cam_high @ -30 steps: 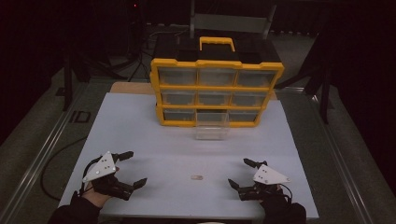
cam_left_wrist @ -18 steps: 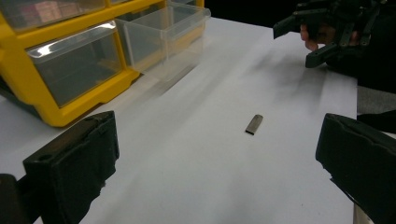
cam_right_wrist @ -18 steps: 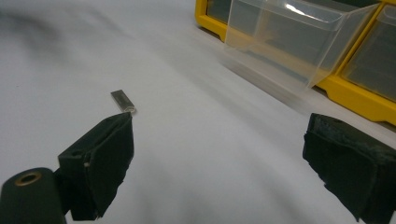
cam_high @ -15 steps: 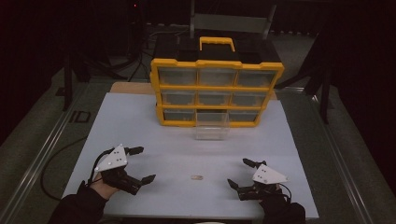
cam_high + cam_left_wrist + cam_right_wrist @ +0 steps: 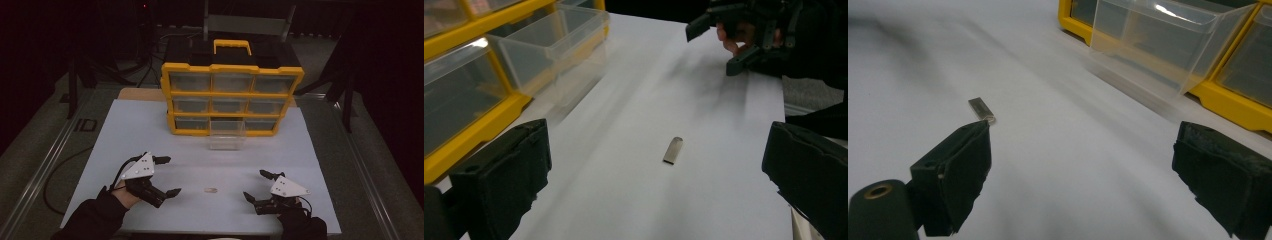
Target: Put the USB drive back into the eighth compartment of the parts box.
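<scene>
A small flat metal piece (image 5: 211, 190) lies on the white tabletop (image 5: 140, 130) near the front, between my two grippers. My left gripper (image 5: 172, 175) hovers just left of it, jaws wide open and holding nothing. In the left gripper view the metal piece (image 5: 673, 150) lies ahead between the jaws of the left gripper (image 5: 654, 172). My right gripper (image 5: 253, 184) rests open to the right of the piece. In the right gripper view the metal piece (image 5: 982, 109) shows just beyond the left jaw of the right gripper (image 5: 1083, 167).
A yellow drawer organizer (image 5: 232, 95) with a black top and handle stands at the back of the table. One clear drawer (image 5: 227, 135) sticks out from its bottom row, seemingly holding nothing. The clear drawer (image 5: 1158, 40) appears close ahead in the right gripper view.
My left gripper has moved right and a little forward, closer to the metal piece, still open. The right gripper and the piece have stayed put.
</scene>
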`<state>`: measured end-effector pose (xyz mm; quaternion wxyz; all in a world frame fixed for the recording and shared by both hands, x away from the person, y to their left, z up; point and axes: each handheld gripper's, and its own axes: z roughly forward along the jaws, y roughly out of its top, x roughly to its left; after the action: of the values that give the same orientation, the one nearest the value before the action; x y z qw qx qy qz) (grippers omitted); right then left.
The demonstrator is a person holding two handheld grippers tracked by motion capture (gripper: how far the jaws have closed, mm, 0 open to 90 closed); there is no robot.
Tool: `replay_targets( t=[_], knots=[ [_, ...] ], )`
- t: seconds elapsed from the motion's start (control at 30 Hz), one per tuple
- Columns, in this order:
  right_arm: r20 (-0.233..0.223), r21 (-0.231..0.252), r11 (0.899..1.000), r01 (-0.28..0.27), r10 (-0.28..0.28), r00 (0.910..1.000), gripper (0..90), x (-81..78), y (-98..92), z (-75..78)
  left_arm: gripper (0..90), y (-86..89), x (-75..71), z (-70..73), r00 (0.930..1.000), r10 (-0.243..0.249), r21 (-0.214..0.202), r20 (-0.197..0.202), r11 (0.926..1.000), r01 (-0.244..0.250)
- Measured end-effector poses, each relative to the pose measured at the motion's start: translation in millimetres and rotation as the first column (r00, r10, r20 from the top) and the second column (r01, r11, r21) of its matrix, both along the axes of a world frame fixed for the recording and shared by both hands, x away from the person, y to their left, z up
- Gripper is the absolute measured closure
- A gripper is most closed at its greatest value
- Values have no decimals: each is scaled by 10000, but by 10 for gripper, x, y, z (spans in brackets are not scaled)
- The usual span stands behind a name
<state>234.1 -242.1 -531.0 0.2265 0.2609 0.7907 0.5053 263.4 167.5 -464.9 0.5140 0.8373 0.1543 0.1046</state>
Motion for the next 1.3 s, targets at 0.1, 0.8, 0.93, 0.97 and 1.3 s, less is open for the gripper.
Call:
replay_targets(
  t=[0.1, 0.8, 0.93, 0.97, 1.3],
  knots=[
    [-4, -30, 10000, -27, 27, 10000, 91, 2, 4, 1, 3, -67, 19, -3, 9998, -213, 124, 10, 9997, 212],
    [23, 4, 10000, -88, 88, 10000, 91, -6, 12, 11, 3, -469, 141, -22, 9934, -1135, 574, -180, 9918, 1144],
    [16, 23, 10000, -93, 93, 10000, 91, -5, 12, 11, 3, -523, 150, -61, 9919, -1261, 492, -177, 9907, 1268],
    [23, 25, 9999, -100, 100, 9999, 91, -6, 13, 12, 3, -536, 152, -75, 9920, -1247, 507, -173, 9908, 1255],
    [-47, -28, 9998, -172, 172, 9998, 91, -4, 24, 4, 3, -690, 164, -250, 9870, -1570, 959, -347, 9825, 1597]
  ],
)
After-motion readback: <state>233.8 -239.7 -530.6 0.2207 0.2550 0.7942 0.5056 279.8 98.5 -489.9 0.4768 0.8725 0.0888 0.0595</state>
